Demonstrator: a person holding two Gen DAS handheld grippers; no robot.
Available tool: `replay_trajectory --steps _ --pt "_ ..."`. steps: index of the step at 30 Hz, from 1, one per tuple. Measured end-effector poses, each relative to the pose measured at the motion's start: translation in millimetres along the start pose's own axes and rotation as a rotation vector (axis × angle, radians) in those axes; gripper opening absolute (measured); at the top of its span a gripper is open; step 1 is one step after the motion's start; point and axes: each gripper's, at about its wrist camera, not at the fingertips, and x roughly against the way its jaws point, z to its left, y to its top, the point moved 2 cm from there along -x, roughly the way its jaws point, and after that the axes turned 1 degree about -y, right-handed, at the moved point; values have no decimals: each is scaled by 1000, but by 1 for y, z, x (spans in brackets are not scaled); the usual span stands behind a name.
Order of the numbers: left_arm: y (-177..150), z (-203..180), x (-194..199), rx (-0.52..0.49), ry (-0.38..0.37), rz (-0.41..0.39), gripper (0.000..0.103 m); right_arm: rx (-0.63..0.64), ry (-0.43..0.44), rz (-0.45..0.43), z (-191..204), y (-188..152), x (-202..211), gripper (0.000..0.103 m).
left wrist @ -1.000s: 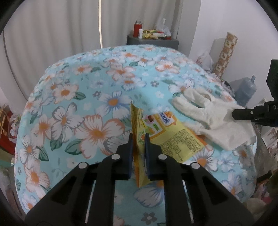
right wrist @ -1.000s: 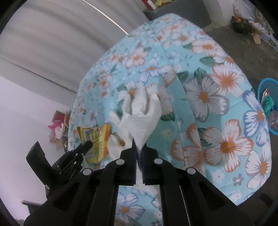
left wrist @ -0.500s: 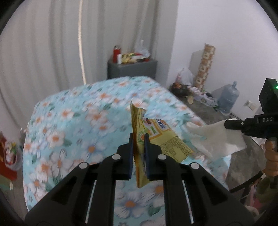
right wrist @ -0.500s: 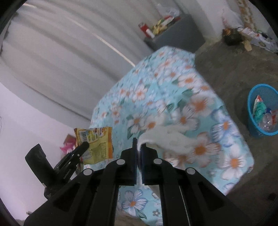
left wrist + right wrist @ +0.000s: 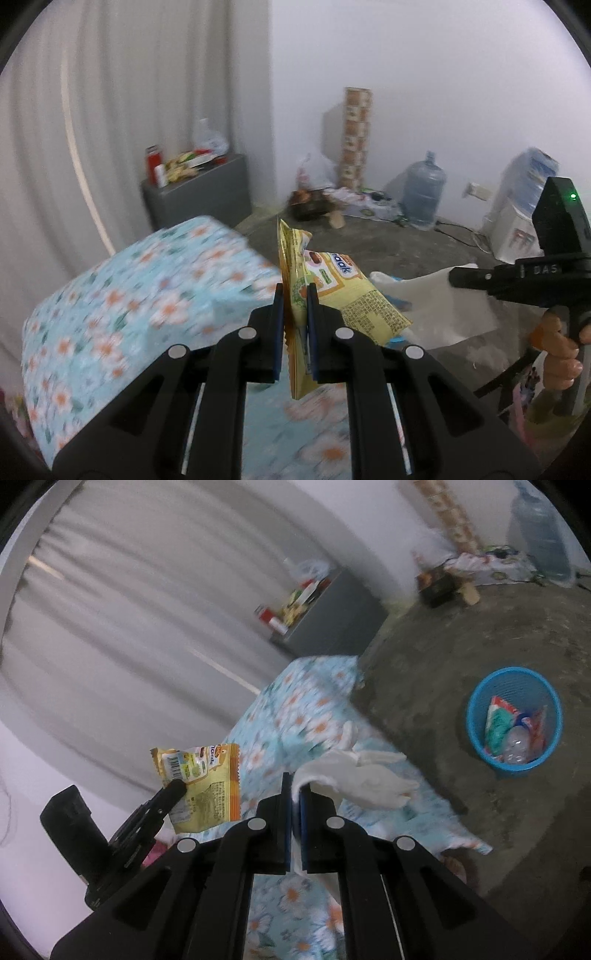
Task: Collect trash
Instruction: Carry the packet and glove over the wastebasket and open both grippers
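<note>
My left gripper (image 5: pixel 295 295) is shut on a yellow snack wrapper (image 5: pixel 343 291), which hangs in the air above the floral-covered table (image 5: pixel 140 295). The same wrapper (image 5: pixel 201 779) and left gripper (image 5: pixel 177 786) show at the left of the right wrist view. My right gripper (image 5: pixel 294 786) is shut on a white tissue (image 5: pixel 362 775) that trails out to the right, off the table. In the left wrist view that tissue (image 5: pixel 439 314) hangs from the right gripper (image 5: pixel 456 278) at the right. A blue mesh bin (image 5: pixel 513 716) with trash in it stands on the floor at the right.
A grey cabinet (image 5: pixel 199 195) with bottles and packets stands by the curtain. A large water bottle (image 5: pixel 423 195), a tall patterned roll (image 5: pixel 356 136), bags and a white appliance (image 5: pixel 517 232) line the far wall. A hand (image 5: pixel 561 354) grips the right tool. Bare concrete floor (image 5: pixel 461 646) lies between table and bin.
Both grippers have lifted their loads off the table and swung to the right, away from it. The wrapper and the tissue now hang in the air. The blue bin has come fully into view.
</note>
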Motion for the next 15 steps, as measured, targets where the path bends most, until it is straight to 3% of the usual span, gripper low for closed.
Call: replay_trajectory --steps 8,15 --pt "30 -75 -79 -103 -131 68 9 -98 -93 -84 -67 45 20 4" --pt "31 -125 -185 -114 -210 225 10 -154 -262 -34 -146 90 -11 4"
